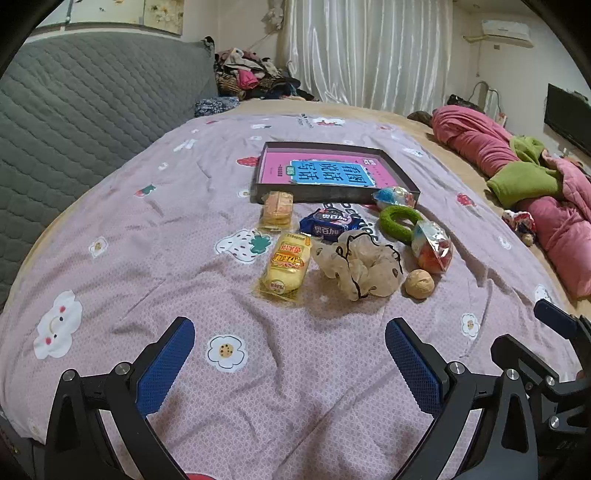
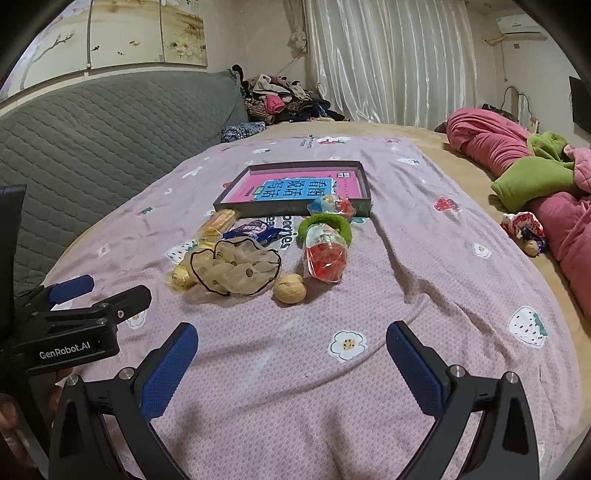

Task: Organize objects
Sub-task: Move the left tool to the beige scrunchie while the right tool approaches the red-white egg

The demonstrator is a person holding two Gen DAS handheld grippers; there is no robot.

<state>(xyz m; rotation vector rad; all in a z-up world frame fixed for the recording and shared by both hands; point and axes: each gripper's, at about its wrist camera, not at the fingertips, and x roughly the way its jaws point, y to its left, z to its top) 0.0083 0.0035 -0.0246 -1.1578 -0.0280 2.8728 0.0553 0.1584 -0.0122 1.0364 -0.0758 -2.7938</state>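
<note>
Left wrist: claw (image 1: 290,354) wide open, bare bedspread (image 1: 277,387) beneath; tray (image 1: 332,197) far.

A bed carries everything, spread with a lilac patterned blanket (image 1: 184,229); at frame centre lie a shallow dark tray (image 1: 402,181), a yellow snack packet (image 1: 286,266), a biscuit packet (image 1: 277,208), a blue wrapper (image 1: 330,224), a sheer scrunchie (image 1: 364,266), a walnut (image 1: 419,283), a green ring (image 1: 397,221); pink bedding (image 1: 554,221) lies at right.

A home bedroom is shown. A bed spread with a patterned sheet (image 1: 147,229) is seen against a quilted grey headboard (image 1: 81,122), with white curtains (image 1: 369,51), heaped clothes (image 1: 251,77) and a wall air conditioner (image 1: 508,33).
</note>
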